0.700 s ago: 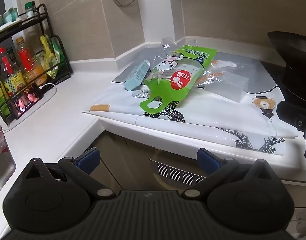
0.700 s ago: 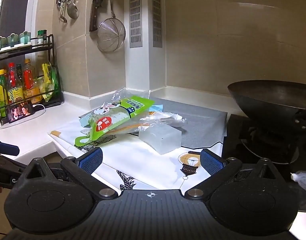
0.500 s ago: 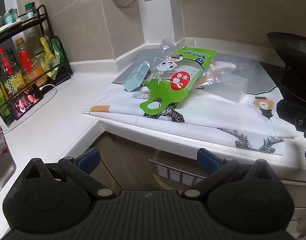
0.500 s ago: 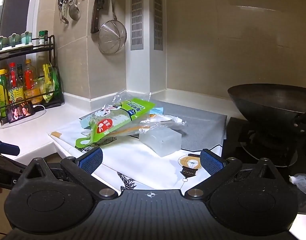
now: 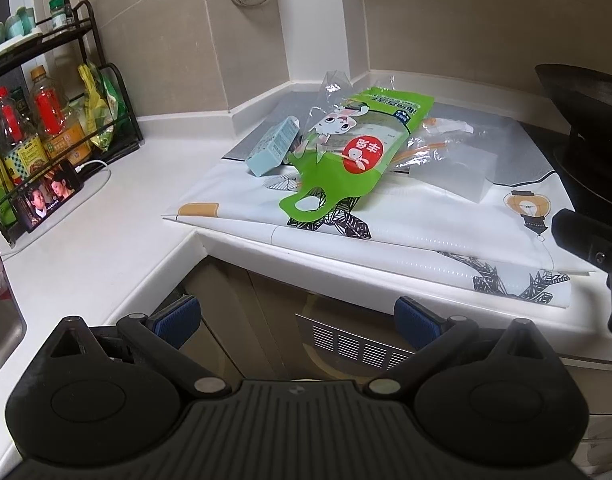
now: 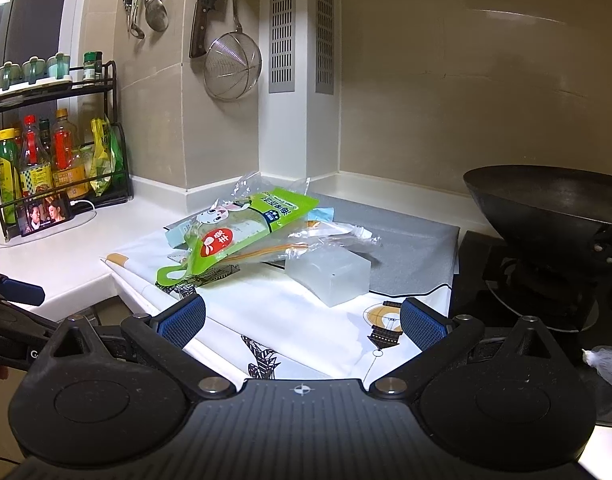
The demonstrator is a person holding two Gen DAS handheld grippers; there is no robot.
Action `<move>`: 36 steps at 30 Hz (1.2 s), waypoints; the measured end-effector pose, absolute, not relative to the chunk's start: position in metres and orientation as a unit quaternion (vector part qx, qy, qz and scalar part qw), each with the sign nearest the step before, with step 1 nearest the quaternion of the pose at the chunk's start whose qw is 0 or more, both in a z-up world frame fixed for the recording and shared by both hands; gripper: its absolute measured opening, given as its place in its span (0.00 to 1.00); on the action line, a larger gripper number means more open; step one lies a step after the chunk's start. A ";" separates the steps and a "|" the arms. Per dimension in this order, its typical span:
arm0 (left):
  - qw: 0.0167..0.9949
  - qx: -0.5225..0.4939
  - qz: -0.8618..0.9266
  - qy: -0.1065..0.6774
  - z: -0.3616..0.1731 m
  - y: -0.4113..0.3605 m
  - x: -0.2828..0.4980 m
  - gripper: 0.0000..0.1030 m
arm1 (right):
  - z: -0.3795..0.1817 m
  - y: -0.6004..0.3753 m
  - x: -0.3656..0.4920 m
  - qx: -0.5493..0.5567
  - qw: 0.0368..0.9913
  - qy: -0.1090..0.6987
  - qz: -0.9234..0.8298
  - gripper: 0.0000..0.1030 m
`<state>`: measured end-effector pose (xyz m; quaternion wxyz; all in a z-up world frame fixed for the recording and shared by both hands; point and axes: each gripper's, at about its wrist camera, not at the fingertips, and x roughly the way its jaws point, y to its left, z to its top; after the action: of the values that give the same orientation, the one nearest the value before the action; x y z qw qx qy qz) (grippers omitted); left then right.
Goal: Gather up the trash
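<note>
Left gripper (image 5: 297, 317) tilting downward at lower frame, jaws released, right gripper (image 6: 302, 319) hovering nearer level, jaws released, green package (image 6: 241, 232) lying mid-frame on the desk (image 5: 85, 240).

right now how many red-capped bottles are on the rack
2: one red-capped bottle stands toward the rack's left, the other just right of it. More may be hidden behind the front bottles.
</note>
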<state>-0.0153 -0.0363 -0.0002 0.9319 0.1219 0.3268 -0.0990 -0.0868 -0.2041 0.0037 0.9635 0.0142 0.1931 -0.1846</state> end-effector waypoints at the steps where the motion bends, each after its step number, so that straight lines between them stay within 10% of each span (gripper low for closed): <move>1: 0.931 0.122 -0.099 0.328 -0.001 -0.036 -0.014 1.00 | 0.003 -0.204 -0.086 0.014 0.963 0.194 -0.185 1.00; 36: 0.925 0.116 -0.100 0.347 -0.015 -0.032 0.006 1.00 | -0.007 -0.205 -0.064 0.019 0.958 0.224 -0.176 1.00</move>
<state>0.0063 -0.0322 -0.0149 0.9255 0.1160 0.3466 -0.0997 -0.0641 -0.2047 -0.0074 0.9584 0.0187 0.2241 -0.1757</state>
